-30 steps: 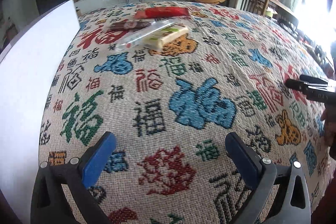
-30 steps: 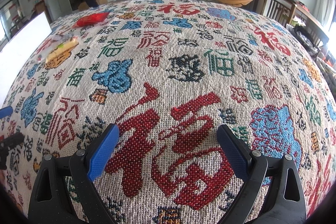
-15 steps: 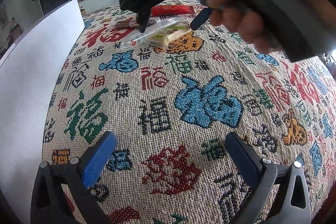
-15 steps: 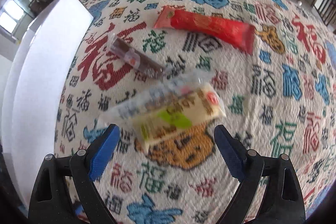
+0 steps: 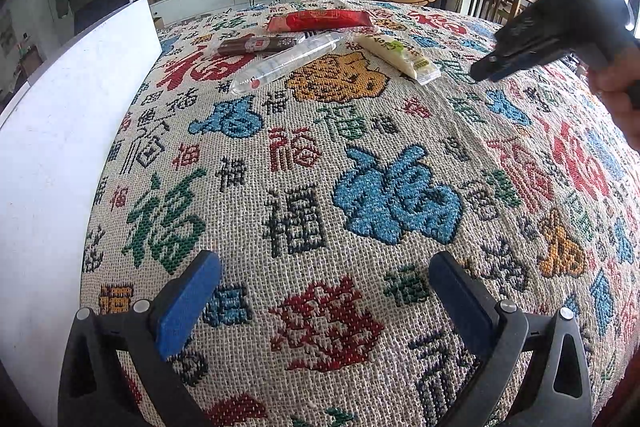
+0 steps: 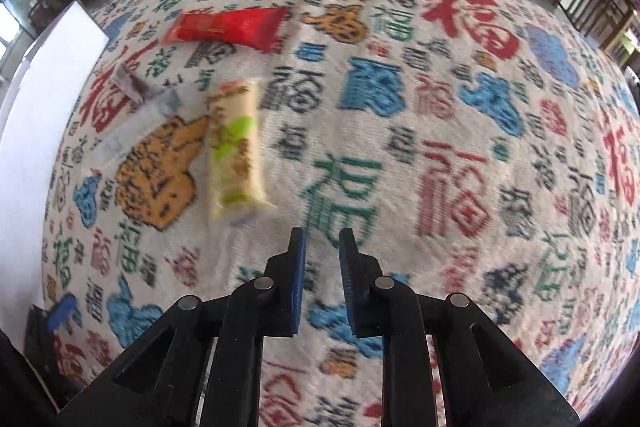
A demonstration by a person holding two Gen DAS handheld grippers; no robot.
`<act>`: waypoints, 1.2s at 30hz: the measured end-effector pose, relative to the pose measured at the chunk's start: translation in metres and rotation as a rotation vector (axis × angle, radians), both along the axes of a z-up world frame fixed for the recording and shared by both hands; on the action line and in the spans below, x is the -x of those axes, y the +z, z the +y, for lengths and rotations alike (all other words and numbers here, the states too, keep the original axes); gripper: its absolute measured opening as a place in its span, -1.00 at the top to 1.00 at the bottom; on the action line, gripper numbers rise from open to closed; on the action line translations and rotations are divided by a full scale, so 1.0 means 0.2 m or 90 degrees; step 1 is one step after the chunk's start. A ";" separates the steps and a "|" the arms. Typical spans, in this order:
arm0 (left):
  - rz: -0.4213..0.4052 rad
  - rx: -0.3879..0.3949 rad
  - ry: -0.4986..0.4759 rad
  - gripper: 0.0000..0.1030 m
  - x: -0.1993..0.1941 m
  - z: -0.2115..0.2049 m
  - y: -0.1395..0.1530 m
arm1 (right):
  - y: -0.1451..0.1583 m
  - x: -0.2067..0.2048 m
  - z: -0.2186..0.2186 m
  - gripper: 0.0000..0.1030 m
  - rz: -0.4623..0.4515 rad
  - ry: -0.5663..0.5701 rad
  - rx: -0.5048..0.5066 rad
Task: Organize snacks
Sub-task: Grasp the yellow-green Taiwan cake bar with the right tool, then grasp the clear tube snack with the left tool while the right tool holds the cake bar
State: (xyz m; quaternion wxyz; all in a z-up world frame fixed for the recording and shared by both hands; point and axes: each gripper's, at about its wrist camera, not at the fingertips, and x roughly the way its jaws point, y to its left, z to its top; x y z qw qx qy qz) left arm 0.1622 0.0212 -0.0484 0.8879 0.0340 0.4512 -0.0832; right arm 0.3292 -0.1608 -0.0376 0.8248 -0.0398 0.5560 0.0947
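Four snacks lie at the far end of the patterned cloth (image 5: 280, 155): a red packet (image 5: 320, 20), a brown bar (image 5: 256, 45), a clear packet (image 5: 288, 61) and a yellow-green packet (image 5: 400, 57). The yellow-green packet (image 6: 236, 151) lies apart, to the right of the others. My right gripper (image 6: 322, 231) hangs over the cloth just right of it; its jaws are closing to a narrow gap with nothing between them. In the left wrist view the right gripper (image 5: 482, 71) comes in from the right, held by a hand. My left gripper (image 5: 324, 259) is open and empty, near the cloth's front.
A white board (image 5: 48, 127) stands along the left edge of the cloth. The red packet (image 6: 228, 27), brown bar (image 6: 130, 85) and clear packet (image 6: 136, 127) sit close to it. Chairs, a TV cabinet and a standing person are beyond the table.
The right gripper swung over the snacks, then back to the right, and its jaws went from wide to nearly closed. The yellow-green packet now lies turned, right of the clear packet. The left gripper stayed put.
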 end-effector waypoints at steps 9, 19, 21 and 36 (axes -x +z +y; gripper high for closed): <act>0.000 0.001 0.000 -1.00 0.00 0.00 0.00 | 0.10 0.00 0.15 -0.28 -0.107 0.055 -0.070; 0.000 0.001 0.000 -1.00 0.00 0.01 0.00 | -0.08 -0.04 0.23 0.42 -0.148 0.061 0.007; 0.000 0.001 0.000 -1.00 0.00 0.01 0.00 | -0.06 0.03 0.14 0.42 -0.144 0.073 0.011; 0.021 -0.009 -0.018 -1.00 0.01 0.00 0.01 | -0.23 0.62 -0.32 -0.55 -0.236 0.049 -0.003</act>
